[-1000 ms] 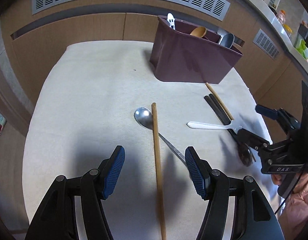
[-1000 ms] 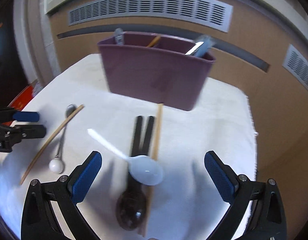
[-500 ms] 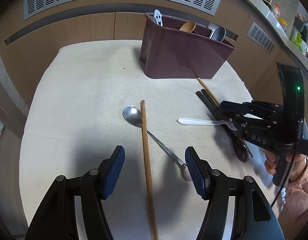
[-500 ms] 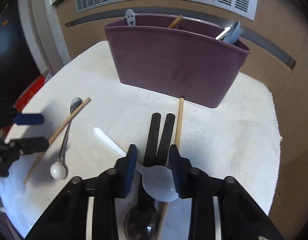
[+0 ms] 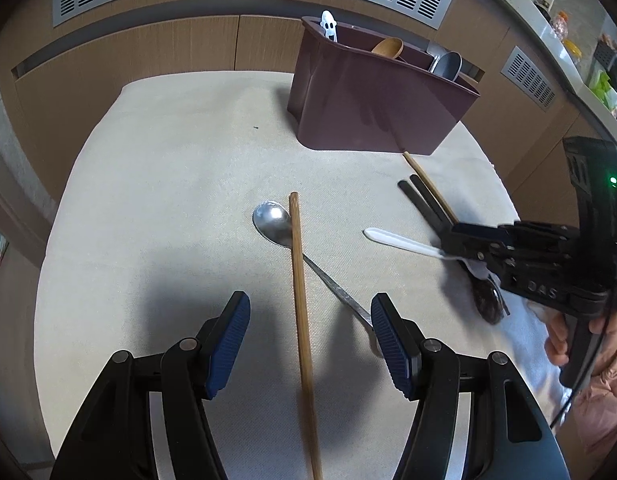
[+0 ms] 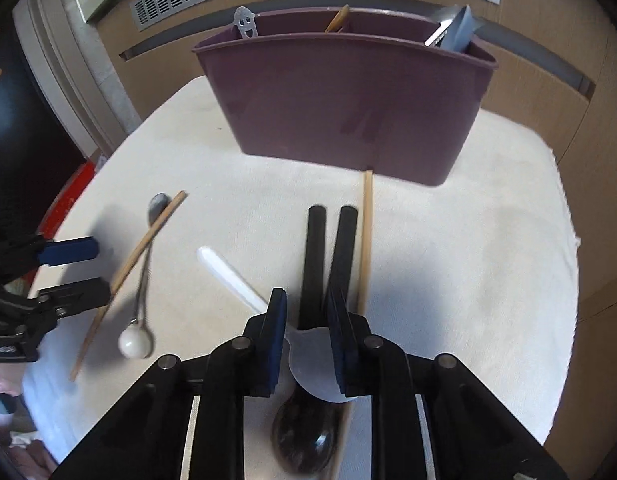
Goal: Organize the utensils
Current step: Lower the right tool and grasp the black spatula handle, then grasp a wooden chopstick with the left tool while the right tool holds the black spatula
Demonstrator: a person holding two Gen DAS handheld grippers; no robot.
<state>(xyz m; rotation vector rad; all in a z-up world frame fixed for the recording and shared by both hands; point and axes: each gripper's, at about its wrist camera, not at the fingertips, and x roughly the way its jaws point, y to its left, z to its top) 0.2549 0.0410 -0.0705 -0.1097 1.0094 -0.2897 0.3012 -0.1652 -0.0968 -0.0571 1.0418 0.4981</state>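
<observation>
- The right gripper [image 6: 306, 330] has its jaws drawn narrow around the white plastic spoon [image 6: 232, 276] where handle meets bowl; the pads look to be pressing it, so I judge it gripped; lift straight up, since it lies across two black utensils [image 6: 328, 264] near the table's right edge.
- Carry it to the maroon caddy [image 6: 348, 100] at the far side; lower it handle-down into a free compartment.
- The left gripper [image 5: 310, 338] hangs half open and empty, straddling a wooden chopstick [image 5: 300, 280] and a metal spoon [image 5: 274, 222]; keep it still.
</observation>
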